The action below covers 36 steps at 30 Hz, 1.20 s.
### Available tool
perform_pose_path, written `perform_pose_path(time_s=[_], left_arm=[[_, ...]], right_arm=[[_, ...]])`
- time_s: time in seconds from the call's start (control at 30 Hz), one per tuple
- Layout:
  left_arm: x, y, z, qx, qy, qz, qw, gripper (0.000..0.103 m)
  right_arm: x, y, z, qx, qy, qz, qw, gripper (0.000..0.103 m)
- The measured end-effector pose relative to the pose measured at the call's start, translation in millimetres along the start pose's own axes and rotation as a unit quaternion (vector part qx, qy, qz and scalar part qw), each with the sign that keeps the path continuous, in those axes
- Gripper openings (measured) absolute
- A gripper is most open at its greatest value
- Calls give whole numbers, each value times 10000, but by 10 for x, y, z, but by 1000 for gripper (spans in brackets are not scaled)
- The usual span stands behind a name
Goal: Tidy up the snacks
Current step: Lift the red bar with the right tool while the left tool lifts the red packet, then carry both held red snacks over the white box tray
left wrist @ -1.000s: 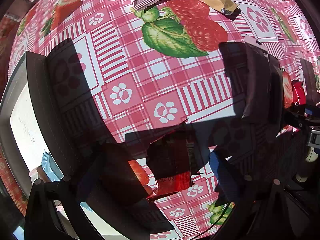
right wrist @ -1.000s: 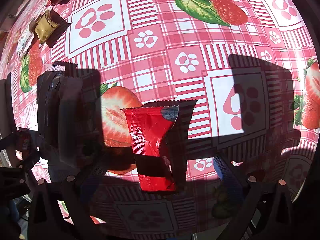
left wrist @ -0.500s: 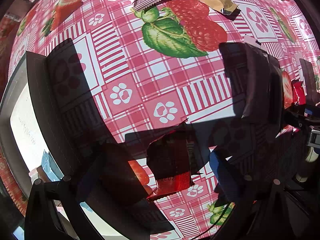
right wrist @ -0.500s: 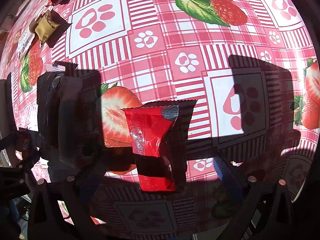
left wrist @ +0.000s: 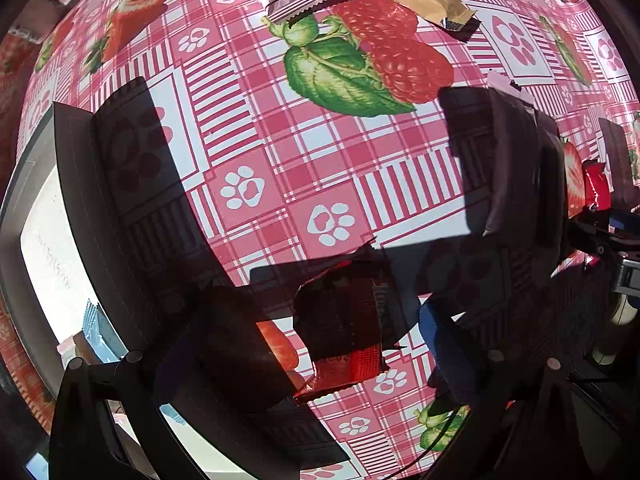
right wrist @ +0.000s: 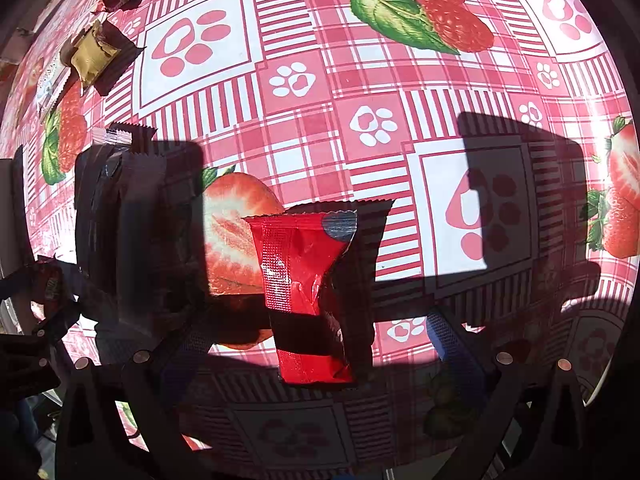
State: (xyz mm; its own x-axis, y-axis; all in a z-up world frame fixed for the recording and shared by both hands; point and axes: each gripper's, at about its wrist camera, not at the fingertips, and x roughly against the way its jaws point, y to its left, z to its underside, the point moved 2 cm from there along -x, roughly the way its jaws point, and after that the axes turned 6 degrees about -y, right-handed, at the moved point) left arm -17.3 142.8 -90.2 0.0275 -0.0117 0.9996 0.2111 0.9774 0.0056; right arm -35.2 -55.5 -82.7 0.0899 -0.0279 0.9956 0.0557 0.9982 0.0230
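- Nothing has shifted over the last second: both views match the earlier ones.
- My left gripper (left wrist: 320, 344) is spread around a red snack packet (left wrist: 340, 328) on the tablecloth (left wrist: 280, 128), beside the box (left wrist: 76, 216).
- My right gripper (right wrist: 316, 340) is spread around another red packet (right wrist: 306, 292); neither is pinched yet, so sorting is stalled.

The left gripper (left wrist: 340, 344) hangs low over the surface, its two fingers spread wide with a clear gap between them, both in shadow; the blue pad of the right-hand finger (left wrist: 430, 326) shows. The right gripper (right wrist: 320, 340) is posed alike, jaws parted wide, blue pad on its right-hand finger (right wrist: 442, 334). Each gripper appears dimly at the edge of the other's view.
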Motion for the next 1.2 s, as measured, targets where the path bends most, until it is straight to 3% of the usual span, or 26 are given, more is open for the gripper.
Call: perform_pose_path(time_s=[0.73,1.0,1.1,1.2], left_arm=[[18,1,12,-16,-165,7,9999,103],[-29,-70,14,-318,362,-35,9988,102],[25,-102,66,-362,303,-30,9989,93],[116,-161,86,-475,157,-21,9987,74]], right_arm=[[77,24,-16,-32,-260,3,9997,103],[41,24,-171,85,145,18,9999,103],[96,77,-210,274,86,18,9996,91],[198,144,-226,507,-66,22,9987,63]])
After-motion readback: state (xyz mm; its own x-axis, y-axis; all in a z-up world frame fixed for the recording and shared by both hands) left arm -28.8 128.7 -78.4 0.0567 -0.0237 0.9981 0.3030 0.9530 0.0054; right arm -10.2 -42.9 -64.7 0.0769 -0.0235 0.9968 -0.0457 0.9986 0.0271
